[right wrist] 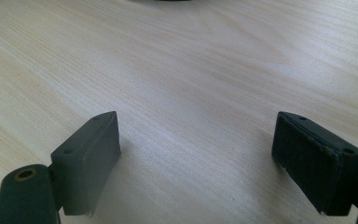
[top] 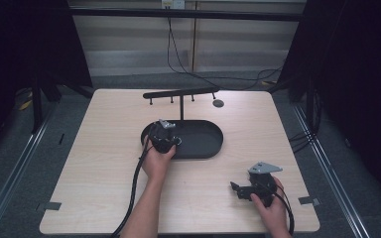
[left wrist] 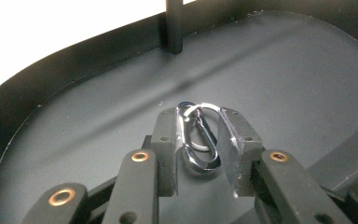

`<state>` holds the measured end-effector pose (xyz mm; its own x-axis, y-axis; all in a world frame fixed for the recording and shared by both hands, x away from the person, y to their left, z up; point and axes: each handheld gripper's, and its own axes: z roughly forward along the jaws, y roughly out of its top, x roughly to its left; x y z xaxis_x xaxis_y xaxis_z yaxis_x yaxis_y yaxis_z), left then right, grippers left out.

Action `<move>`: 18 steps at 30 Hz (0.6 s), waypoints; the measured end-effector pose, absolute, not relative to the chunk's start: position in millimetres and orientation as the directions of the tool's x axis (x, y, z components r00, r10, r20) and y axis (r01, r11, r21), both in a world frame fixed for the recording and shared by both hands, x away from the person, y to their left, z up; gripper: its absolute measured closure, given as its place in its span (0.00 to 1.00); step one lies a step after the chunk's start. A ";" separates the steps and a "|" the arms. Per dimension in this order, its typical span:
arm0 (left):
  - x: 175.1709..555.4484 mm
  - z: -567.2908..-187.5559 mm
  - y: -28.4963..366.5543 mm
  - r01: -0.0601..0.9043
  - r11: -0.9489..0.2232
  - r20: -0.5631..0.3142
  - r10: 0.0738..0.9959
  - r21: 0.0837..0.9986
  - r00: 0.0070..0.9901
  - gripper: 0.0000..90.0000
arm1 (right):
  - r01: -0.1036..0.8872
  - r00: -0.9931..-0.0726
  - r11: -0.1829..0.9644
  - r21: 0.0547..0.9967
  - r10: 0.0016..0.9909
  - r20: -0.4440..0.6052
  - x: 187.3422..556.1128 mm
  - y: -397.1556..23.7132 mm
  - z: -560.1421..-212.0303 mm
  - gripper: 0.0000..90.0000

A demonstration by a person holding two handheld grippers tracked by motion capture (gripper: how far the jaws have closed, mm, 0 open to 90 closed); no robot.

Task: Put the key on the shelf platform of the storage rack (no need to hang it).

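While the left gripper reaches down into the black oval tray at the middle of the wooden table, its two pads stand a little apart with a silver carabiner between them. Seen in the left gripper view, the carabiner lies against the left pad, with a small metal ring looped through its upper end; a gap remains on the right side, so whether the jaws truly pinch it cannot be told. A thin black post rises from the tray floor just beyond the gripper, and in the high view it carries a long crossbar with short pegs hanging under it. A small dark disc lies on the table near the bar's right end. Well apart from the tray, near the table's front right corner, the right gripper is held low over bare wood, its jaws spread wide with nothing between them; its own view shows both pads hovering close above the wood grain
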<state>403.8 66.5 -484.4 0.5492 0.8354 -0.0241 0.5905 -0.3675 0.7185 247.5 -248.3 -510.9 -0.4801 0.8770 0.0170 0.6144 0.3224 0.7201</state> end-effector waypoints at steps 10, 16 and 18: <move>402.4 -479.1 70.9 0.586 -0.357 -0.029 0.837 0.728 0.547 0.66 | 0.615 -0.480 0.322 0.720 0.877 0.017 247.5 -248.3 -510.9 0.16; 400.7 -476.4 72.2 0.589 -0.349 -0.043 0.835 0.729 0.549 0.61 | 0.615 -0.480 0.323 0.720 0.877 0.017 247.5 -248.3 -510.9 0.16; 400.4 -475.5 73.0 0.590 -0.346 -0.052 0.832 0.729 0.552 0.60 | 0.615 -0.481 0.322 0.720 0.877 0.018 247.5 -248.3 -510.9 0.16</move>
